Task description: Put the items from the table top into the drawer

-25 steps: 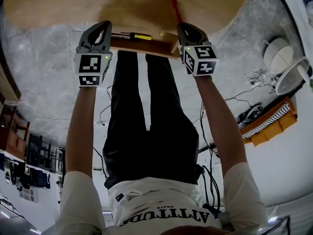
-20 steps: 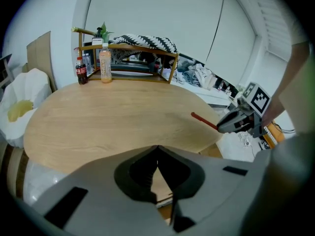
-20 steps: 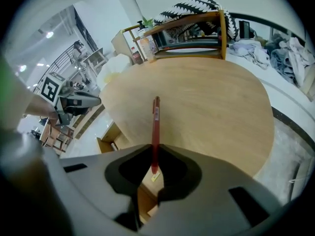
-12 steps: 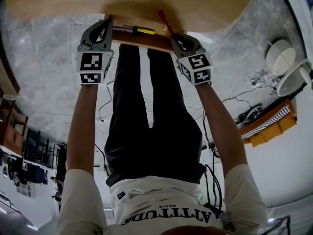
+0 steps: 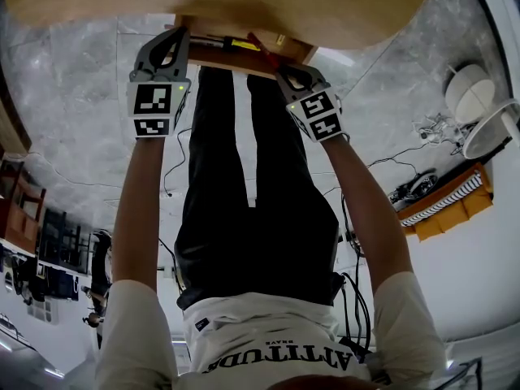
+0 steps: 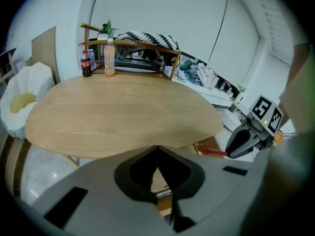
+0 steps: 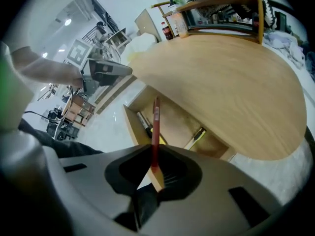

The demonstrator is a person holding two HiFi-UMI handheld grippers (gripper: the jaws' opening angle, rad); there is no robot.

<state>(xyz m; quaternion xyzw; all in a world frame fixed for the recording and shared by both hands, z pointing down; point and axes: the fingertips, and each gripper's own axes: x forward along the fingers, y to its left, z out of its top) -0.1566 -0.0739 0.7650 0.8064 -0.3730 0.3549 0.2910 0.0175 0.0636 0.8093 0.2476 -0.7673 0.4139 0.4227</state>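
Right tongs clamped on slim red tool — long axis straight ahead of them, tip over open drawer just below. Left tongs together, empty.

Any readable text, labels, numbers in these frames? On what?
"ATTITUD", upside down, end hidden: white shirt.
Small word beside it: too blurred to read.
Labels on the two bottles: too small.
Marker cubes: square patterns only, no text.
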